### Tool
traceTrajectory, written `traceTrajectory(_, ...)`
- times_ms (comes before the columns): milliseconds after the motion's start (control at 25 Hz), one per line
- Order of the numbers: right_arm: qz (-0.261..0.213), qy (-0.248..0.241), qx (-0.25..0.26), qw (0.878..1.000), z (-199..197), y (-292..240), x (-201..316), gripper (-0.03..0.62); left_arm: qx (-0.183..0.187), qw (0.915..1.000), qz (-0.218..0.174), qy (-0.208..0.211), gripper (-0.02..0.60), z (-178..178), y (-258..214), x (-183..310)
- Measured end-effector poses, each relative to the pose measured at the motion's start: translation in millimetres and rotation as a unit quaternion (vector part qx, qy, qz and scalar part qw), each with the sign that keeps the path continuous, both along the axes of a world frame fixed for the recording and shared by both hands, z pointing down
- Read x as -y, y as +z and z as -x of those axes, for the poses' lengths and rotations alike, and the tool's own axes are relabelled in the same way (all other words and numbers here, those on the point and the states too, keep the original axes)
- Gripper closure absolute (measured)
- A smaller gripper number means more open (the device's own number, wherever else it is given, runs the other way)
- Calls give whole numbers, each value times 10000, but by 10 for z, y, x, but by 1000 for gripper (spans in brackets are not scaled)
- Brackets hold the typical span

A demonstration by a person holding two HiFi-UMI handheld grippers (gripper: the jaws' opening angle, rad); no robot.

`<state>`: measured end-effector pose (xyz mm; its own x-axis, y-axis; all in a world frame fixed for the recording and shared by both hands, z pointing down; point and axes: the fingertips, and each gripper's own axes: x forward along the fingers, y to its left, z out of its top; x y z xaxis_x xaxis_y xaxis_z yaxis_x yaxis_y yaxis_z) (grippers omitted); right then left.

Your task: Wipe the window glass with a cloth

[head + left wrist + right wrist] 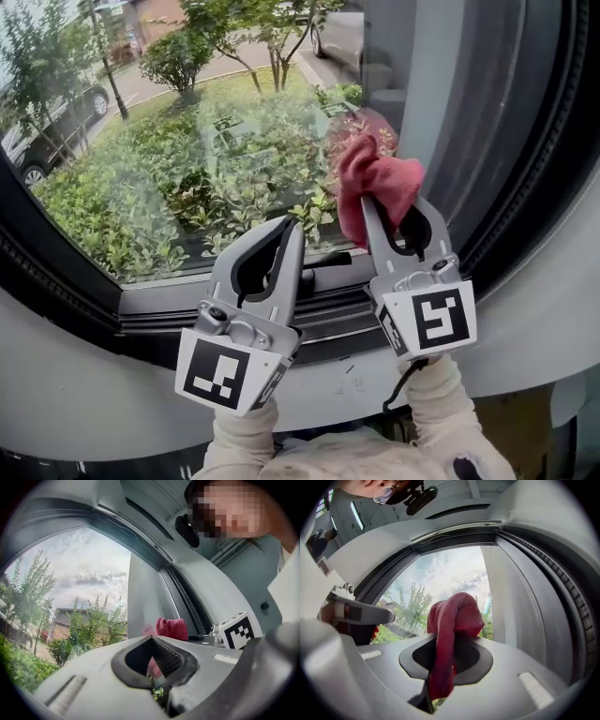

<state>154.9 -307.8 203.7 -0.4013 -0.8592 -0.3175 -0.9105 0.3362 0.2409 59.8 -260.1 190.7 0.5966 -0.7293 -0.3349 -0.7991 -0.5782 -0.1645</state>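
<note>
At the window's lower edge, head view: right tongs (pixel 392 208) pinch a bunched crimson cloth (pixel 377 178) up by the window glass (pixel 187 141) at 1 o'clock. Left tongs (pixel 291 225), pressed together and empty, point at the pane just beside them. A dark frame (pixel 75 272) runs below, with shrubs (pixel 141 197) and a parked car (pixel 37 131) outside. Left gripper view: the cloth peeks over the closed jaws at 12 o'clock. Right gripper view: its towelling folds droop through the jaws' hollow, with the left tongs at 9 o'clock.
</note>
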Motion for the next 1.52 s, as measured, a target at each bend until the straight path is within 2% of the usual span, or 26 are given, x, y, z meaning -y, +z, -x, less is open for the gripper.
traceTrajectory(400,58,655,210,9976,-798,38,43,502,48,9997,-69,244,581,-352,-51,-11)
traceTrajectory(600,73,716,195,9972,-852,35,53,503,61,9995,-72,300,581,-396,-61,-33)
traceTrajectory(680,92,603,296,9977,-837,27,35,505,57,9995,-74,313,581,-376,-69,-66)
traceTrajectory(840,196,246,564,9979,-689,9,-75,507,71,9996,-63,273,581,-302,-71,-121)
traceTrajectory(1160,-118,-571,290,9979,102,-189,-618,507,121,9996,-89,257,581,-60,-70,-303)
traceTrajectory(1520,172,-837,637,9943,391,85,-1197,507,205,9992,32,330,581,218,45,-697)
